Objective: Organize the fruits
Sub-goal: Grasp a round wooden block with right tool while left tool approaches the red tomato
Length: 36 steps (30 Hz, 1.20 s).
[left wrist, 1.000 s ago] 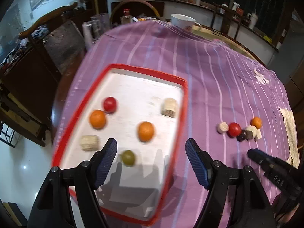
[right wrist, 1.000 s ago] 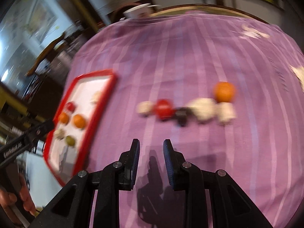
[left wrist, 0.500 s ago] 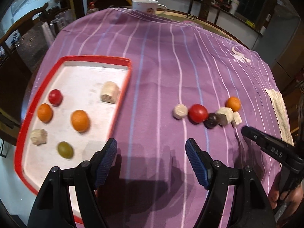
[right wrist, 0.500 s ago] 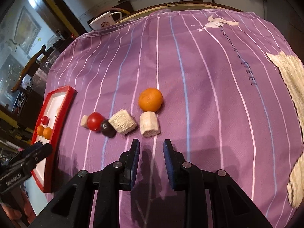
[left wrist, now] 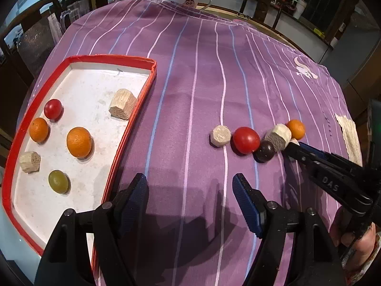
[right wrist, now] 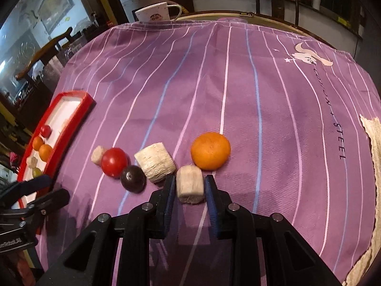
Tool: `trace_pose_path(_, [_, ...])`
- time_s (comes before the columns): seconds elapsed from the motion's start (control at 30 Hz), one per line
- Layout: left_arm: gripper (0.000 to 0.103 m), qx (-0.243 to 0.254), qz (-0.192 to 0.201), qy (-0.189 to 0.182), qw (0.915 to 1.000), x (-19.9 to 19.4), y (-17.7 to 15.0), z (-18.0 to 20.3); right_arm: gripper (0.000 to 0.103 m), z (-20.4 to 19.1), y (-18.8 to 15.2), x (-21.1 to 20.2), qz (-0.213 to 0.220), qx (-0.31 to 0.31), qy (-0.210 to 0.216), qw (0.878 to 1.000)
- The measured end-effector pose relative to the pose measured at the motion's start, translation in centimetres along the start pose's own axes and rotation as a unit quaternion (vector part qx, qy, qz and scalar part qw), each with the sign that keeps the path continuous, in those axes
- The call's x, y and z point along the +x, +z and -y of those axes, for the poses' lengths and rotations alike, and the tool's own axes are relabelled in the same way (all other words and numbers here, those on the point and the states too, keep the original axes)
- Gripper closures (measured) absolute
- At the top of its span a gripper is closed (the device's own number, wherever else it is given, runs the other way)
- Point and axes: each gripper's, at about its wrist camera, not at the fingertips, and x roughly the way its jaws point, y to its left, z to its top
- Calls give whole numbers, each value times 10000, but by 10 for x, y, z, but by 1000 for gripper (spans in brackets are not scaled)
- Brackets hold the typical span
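On the purple striped cloth (right wrist: 238, 100), a pale fibrous chunk (right wrist: 190, 184) clamped between right gripper (right wrist: 190, 186) fingers; left gripper (left wrist: 189, 190) fingers spread, empty.

My purple striped tablecloth (right wrist: 238, 100) carries the dark printed word "STEEL" (right wrist: 338, 140) running along its right side, below a white emblem with small, unreadable script. My right gripper (left wrist: 294, 146), as seen from the left wrist camera, bears the white letters "DAS" (left wrist: 329, 184) on its black arm. The mug (right wrist: 154, 13) shows a cartoon face only.
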Motion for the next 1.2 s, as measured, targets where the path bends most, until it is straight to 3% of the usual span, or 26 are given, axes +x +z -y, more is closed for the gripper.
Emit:
trace_pose_path(0.4, [31,183,116,-422,9989,24,30,7,76,22,-2,-16,32,514,153,9986])
trace_pose_path(0.67, [60,386,56,-906,9951,39,43,11,76,28,-4,-21,58,636,143,9979])
trace_pose_path(0.83, [62,300,-15,-946,9951,36,40,5,76,26,-3,-20,103,563,105,9983])
trace_pose_path(1.07, [61,1303,121,-842,9878,29,37,45,75,13,0,-11,87,337,78,9994])
trace_pose_path(1.2, [61,1629,153,-931,9821,31,35,58,75,8,3,-5,87,237,88,9996])
